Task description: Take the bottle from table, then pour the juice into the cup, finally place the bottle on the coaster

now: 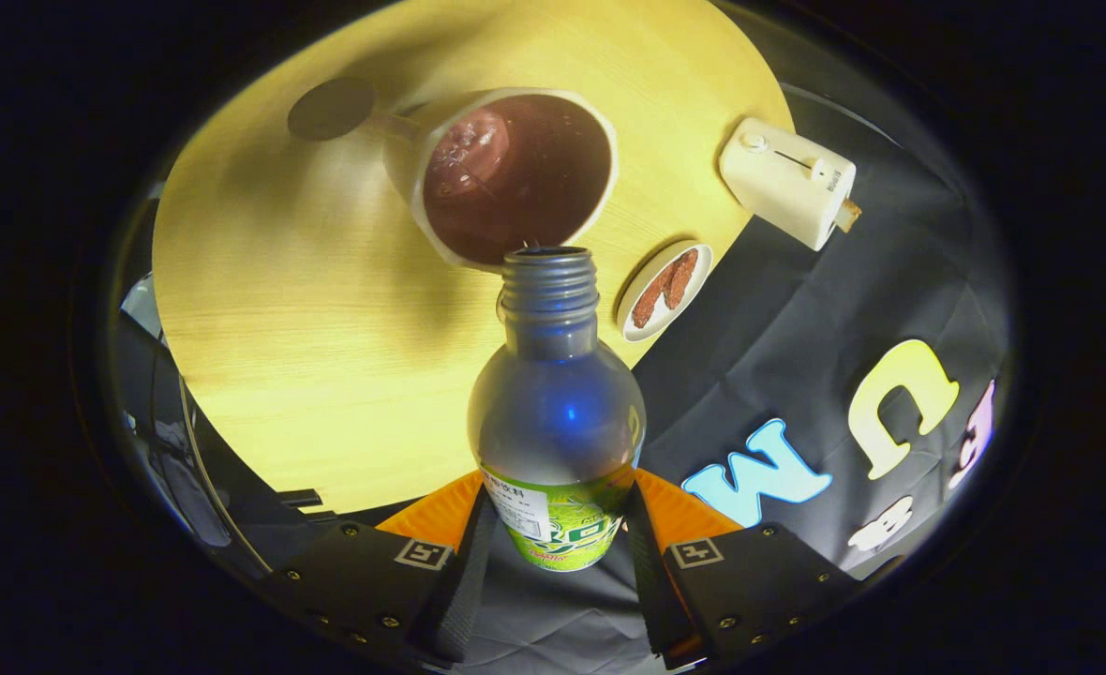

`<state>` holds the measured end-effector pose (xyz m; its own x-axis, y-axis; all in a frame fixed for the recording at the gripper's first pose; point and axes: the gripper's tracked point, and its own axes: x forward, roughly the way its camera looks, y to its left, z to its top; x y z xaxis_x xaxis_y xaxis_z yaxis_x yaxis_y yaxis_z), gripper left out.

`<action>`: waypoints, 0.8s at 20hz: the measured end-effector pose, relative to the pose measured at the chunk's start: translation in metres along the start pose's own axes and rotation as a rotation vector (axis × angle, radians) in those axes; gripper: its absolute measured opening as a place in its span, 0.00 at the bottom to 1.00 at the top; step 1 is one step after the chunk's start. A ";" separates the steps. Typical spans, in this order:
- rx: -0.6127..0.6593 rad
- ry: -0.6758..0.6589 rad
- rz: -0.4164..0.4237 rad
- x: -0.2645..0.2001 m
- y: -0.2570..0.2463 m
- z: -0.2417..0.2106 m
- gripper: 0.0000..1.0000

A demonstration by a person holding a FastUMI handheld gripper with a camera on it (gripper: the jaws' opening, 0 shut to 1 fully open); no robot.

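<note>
1. The gripper [553,548] has both fingers pressed on the clear plastic bottle with a green label [555,412], held tipped.
2. Its open mouth sits over the white cup [515,173] of dark juice (apparently nearly full), so the person should keep it centred.
3. The round dark coaster [331,109] lies beyond the cup.

A: Light's warm, bright on the table [262,309] beyond the fingers; booth wall stays dim.
B: Shadows? Glare?
A: Soft shadow by the cup [506,178], glints on its dark liquid & on the bottle [556,412] betw. the fingers. Heavy fisheye bend, edges smeared.
</note>
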<state>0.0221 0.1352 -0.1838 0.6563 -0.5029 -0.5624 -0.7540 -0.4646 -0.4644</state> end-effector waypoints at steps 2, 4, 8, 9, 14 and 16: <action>0.042 -0.025 0.010 0.006 0.007 0.001 0.69; 0.079 -0.062 0.026 0.011 0.016 0.004 0.70; 0.170 -0.148 0.060 0.024 0.031 0.007 0.70; 0.201 -0.167 0.072 0.027 0.035 0.006 0.70; 0.386 -0.257 0.169 0.046 0.061 0.010 0.70; 0.475 -0.300 0.218 0.049 0.075 0.014 0.70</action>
<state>-0.0025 0.0864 -0.2555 0.5008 -0.2902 -0.8154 -0.8456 0.0371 -0.5326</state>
